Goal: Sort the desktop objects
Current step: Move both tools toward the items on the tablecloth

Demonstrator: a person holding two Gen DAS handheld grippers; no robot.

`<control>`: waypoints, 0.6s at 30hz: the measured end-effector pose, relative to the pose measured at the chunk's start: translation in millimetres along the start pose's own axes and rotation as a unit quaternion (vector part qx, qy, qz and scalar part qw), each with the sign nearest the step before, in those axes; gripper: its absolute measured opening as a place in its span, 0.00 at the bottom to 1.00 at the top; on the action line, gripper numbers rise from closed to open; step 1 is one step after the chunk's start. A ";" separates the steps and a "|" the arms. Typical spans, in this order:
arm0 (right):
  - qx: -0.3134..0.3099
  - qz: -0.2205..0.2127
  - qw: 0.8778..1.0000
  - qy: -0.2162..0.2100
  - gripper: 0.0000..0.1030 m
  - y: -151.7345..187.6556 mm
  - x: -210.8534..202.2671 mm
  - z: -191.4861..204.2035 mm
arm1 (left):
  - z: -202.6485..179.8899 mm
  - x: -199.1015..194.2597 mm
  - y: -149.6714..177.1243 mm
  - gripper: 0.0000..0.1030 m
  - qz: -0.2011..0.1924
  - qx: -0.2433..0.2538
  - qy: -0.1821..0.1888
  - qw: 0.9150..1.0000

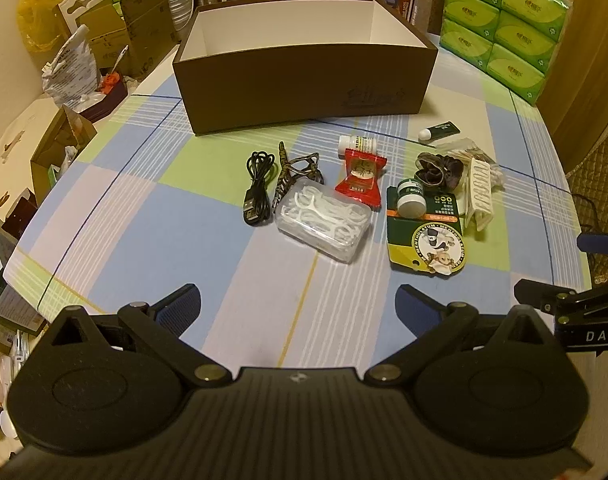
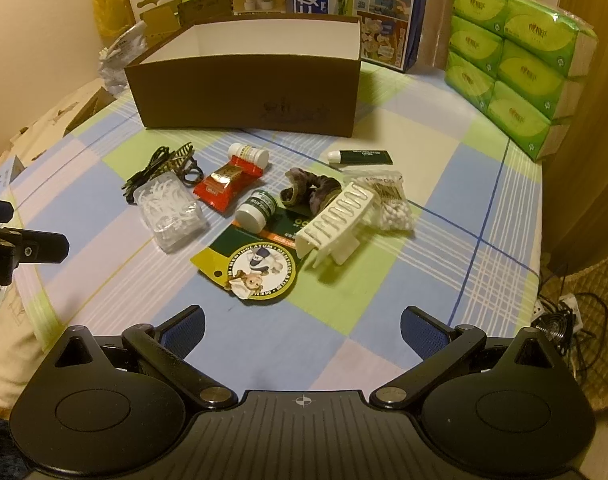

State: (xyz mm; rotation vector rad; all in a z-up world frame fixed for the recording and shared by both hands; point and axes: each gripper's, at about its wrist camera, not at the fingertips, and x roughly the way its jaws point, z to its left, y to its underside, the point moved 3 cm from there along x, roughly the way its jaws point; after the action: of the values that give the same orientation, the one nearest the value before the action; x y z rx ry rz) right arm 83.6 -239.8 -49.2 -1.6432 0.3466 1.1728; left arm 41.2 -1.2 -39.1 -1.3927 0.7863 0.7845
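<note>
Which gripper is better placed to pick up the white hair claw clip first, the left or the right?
Right, probably. The white hair claw clip lies ahead of the right gripper, but far right of the left gripper. Both jaws are open.

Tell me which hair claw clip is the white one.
The big ribbed clip right of the Mentholatum card; the other claw, by the black cable, is dark and patterned.

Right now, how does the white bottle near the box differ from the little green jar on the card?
The white bottle lies on its side on the tablecloth, its top end touching the red packet. It is white with a yellow label. The green jar is squatter, dark green with a white lid, and rests tilted on the Mentholatum card. Both are small, capped, and outside the brown box; neither gripper touches them.
</note>
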 end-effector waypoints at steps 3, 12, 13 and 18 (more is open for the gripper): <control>0.002 0.001 1.000 0.000 0.98 -1.6 2.4 -0.4 | 2.1 2.0 -1.8 0.99 0.001 -0.001 -0.001 1.000; 0.009 0.009 1.000 0.008 0.98 -8.9 13.9 -2.3 | 6.4 10.2 -10.5 0.99 0.004 0.003 0.000 1.000; 0.013 0.009 1.000 0.009 0.98 -10.2 15.8 -3.5 | 7.3 11.7 -12.1 0.99 0.005 0.002 0.000 1.000; 0.035 0.016 0.999 0.013 0.98 -17.7 26.4 -8.6 | 15.4 21.5 -23.5 0.99 0.008 0.002 -0.003 1.000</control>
State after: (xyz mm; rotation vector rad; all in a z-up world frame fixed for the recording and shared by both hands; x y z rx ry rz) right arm 113.2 -231.6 -60.9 -1.5980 0.4277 1.1517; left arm 72.7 13.8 -44.5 -1.3801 0.7954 0.7991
